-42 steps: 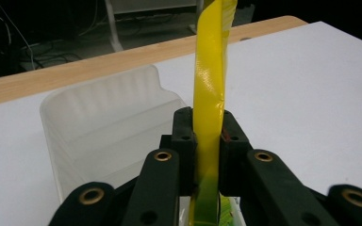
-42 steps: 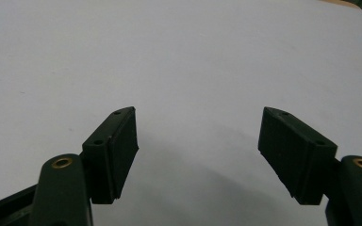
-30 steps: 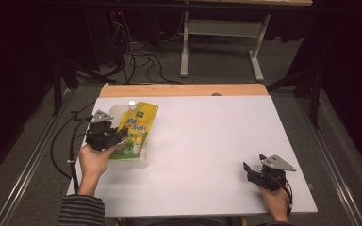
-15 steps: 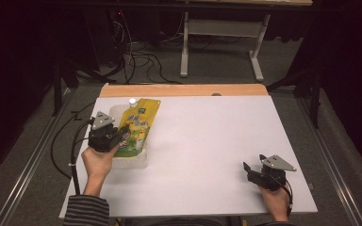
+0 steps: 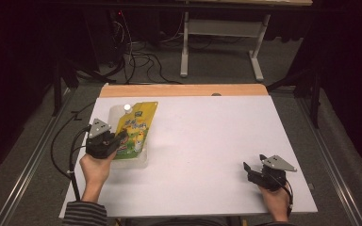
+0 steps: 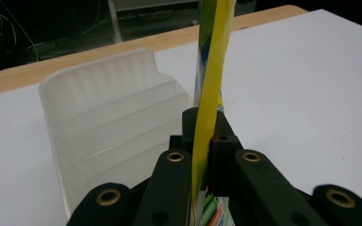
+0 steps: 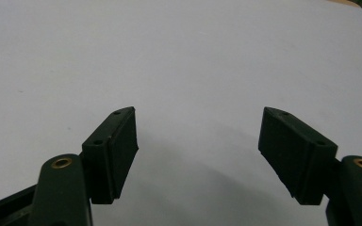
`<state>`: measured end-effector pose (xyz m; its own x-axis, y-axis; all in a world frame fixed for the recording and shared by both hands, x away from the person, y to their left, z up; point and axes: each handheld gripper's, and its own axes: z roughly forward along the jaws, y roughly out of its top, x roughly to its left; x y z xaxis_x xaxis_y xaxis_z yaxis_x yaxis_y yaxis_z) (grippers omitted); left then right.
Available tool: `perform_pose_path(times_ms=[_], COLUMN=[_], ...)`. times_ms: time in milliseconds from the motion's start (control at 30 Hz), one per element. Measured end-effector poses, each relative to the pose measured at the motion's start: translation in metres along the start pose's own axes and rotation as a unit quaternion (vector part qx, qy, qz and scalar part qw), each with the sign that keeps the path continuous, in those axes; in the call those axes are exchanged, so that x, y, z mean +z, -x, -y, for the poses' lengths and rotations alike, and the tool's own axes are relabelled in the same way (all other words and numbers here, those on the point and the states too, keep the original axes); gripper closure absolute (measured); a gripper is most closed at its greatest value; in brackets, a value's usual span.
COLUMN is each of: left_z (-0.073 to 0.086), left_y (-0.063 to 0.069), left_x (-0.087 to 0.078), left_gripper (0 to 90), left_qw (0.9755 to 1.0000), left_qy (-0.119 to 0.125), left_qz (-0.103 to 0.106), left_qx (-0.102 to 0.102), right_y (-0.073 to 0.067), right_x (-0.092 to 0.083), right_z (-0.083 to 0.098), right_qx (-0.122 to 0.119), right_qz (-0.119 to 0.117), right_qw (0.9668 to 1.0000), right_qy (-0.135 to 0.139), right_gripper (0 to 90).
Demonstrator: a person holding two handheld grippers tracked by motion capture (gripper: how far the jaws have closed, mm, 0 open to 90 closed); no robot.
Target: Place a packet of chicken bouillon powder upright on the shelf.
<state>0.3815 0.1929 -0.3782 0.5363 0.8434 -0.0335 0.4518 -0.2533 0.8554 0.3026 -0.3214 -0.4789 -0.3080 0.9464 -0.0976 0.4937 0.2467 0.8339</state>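
My left claw (image 5: 120, 137) stays clamped on the yellow pouch (image 5: 135, 129), which has shifted little since a second ago, lying over the clear tray (image 6: 108, 122) at the frame's left. My right claw (image 7: 198, 155) gapes empty, lower right on the counter (image 5: 207, 141).

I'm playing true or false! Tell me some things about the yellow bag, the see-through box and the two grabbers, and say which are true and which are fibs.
1. The left gripper pinches the yellow pouch. True.
2. The right gripper holds a pouch too. False: its jaws stand wide open with nothing between them.
3. A clear plastic bin sits on the white table by the pouch. True.
4. The pouch has a red cap. False: its cap is white.
5. The right gripper is touching the bin. False: it is far across the table.
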Motion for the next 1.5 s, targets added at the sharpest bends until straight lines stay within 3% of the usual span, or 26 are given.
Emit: perform_pose_path(times_ms=[200, 333, 433, 567, 767, 1067, 1167, 1500], left_z=[0.0, 0.0, 0.001, 0.007, 0.016, 0.026, 0.03, 0.044], left_y=[-0.003, -0.001, 0.003, 0.007, 0.002, -0.004, -0.007, -0.01], left_x=[-0.004, -0.004, -0.004, 0.0, 0.002, -0.005, -0.009, -0.018], left_gripper=[86.7, 88.2, 89.6, 90.0, 89.7, 86.5, 85.0, 77.9], left_qw=[0.9992, 0.9988, 0.9988, 0.9994, 0.9997, 0.9999, 0.9996, 0.9989], left_qy=[-0.039, -0.047, -0.041, -0.013, 0.013, 0.014, 0.022, 0.029], left_qz=[-0.004, -0.008, -0.019, -0.024, -0.018, -0.001, 0.007, 0.003], left_qx=[-0.001, 0.005, 0.017, 0.021, 0.008, -0.004, -0.018, -0.036], right_y=[0.0, -0.001, -0.001, 0.0, 0.0, 0.0, 0.0, 0.0], right_x=[0.001, 0.001, 0.001, 0.001, 0.0, 0.0, 0.0, 0.001], right_z=[0.0, 0.0, 0.0, 0.0, 0.0, 0.0, 0.0, 0.0], right_qx=[0.0, 0.0, -0.001, 0.0, 0.001, 0.002, 0.0, 0.0], right_qz=[0.002, 0.003, 0.003, 0.002, 0.001, 0.001, 0.001, 0.002], right_qw=[1.0, 1.0, 1.0, 1.0, 1.0, 1.0, 1.0, 1.0], right_qy=[-0.003, -0.006, -0.004, -0.003, -0.002, -0.003, -0.002, -0.003], right_gripper=[29.3, 29.3, 29.3, 29.3, 29.3, 29.3, 29.3, 29.4])
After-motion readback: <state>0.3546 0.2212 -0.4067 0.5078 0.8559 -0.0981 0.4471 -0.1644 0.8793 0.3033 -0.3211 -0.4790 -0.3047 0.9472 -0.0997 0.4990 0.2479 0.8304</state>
